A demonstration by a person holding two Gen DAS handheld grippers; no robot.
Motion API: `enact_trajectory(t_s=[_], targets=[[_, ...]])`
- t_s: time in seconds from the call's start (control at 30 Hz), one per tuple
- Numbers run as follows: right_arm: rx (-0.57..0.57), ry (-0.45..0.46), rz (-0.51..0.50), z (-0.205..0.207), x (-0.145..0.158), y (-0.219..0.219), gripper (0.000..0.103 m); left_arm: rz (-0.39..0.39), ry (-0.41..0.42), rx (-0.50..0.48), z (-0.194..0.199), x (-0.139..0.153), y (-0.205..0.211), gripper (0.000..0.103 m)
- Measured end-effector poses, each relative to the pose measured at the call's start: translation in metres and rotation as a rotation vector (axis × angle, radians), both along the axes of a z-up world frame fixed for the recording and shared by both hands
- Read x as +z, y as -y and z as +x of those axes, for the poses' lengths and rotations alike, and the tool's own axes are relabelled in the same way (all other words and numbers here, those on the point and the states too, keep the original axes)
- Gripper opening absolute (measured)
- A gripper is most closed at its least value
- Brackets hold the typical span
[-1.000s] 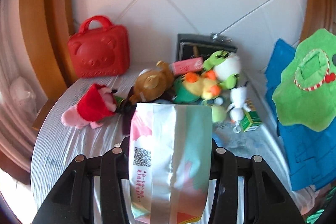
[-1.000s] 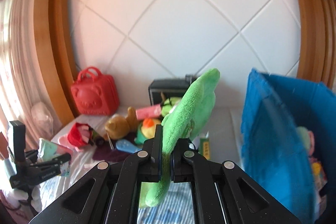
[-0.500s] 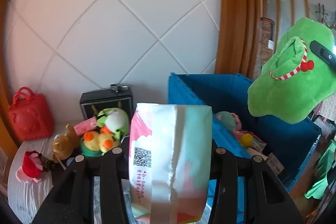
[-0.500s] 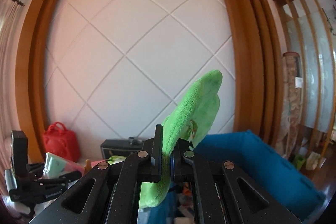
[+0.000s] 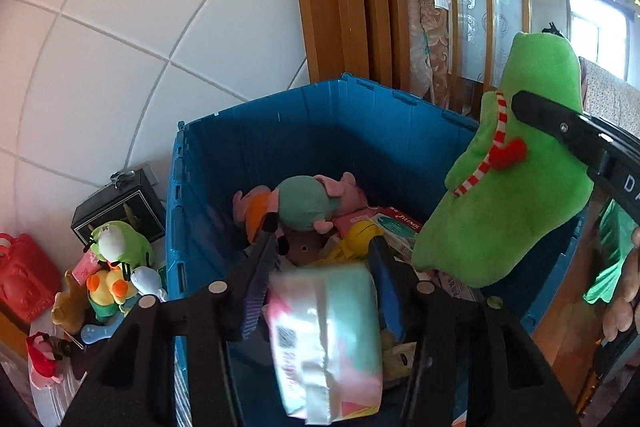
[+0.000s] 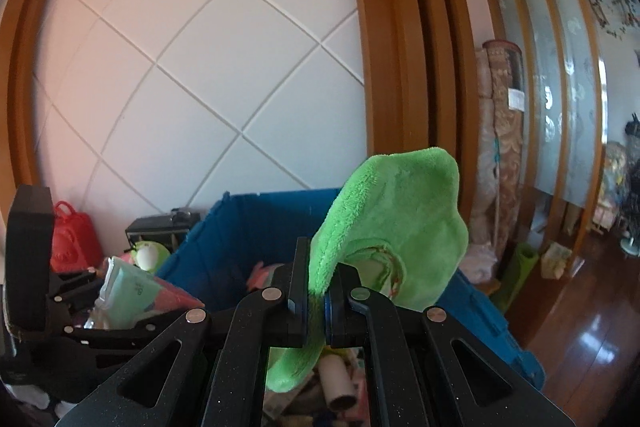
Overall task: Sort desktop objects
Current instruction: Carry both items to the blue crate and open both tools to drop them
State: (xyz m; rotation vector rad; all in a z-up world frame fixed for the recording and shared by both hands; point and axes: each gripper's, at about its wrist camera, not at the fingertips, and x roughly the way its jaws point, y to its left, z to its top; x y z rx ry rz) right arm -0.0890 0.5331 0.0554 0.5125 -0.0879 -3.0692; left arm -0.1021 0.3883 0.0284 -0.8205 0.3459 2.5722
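Note:
My left gripper is open over the blue bin. The pastel tissue pack sits loose between its spread fingers and looks blurred. My right gripper is shut on a green plush cloth and holds it above the bin; the cloth also shows in the left wrist view. The left gripper with the pack shows at lower left in the right wrist view.
The bin holds a teal and pink plush and several packets. Left of the bin lie a green and white plush, a duck plush, a black box and a red bag. A white panelled wall stands behind.
Both grippers swung right from the table to above the blue bin. The left jaws have opened and the tissue pack has slipped lower between them. The right gripper still holds the green cloth.

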Motion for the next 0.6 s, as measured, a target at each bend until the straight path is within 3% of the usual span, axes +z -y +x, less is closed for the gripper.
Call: enact_trajectory(t_s=[0.13, 0.33, 0.4, 0.47, 0.5, 0.6], targets=[[-0.008, 0.085, -0.01, -0.008, -0.021, -0.02, 0.005, -0.025, -0.001, 0.022, -0.001, -0.004, -0.012, 0.065], [-0.022, 0.2, -0.009, -0.017, -0.043, -0.031, 0.012, -0.024, 0.008, 0.047, 0.001, -0.006, -0.011, 0.066], [-0.033, 0.219, -0.005, -0.017, -0.047, -0.032, 0.031, -0.027, 0.009, 0.053, 0.003, -0.007, -0.009, 0.066], [-0.048, 0.217, 0.009, -0.014, -0.044, -0.031, 0.091, -0.023, 0.009, 0.057, 0.003, -0.008, -0.005, 0.066], [-0.064, 0.202, 0.023, -0.01, -0.041, -0.029, 0.099, -0.02, 0.007, 0.059, 0.004, -0.008, -0.003, 0.066], [-0.082, 0.163, 0.047, 0.001, -0.03, -0.026, 0.101, -0.005, -0.003, 0.065, 0.008, -0.005, 0.004, 0.066]])
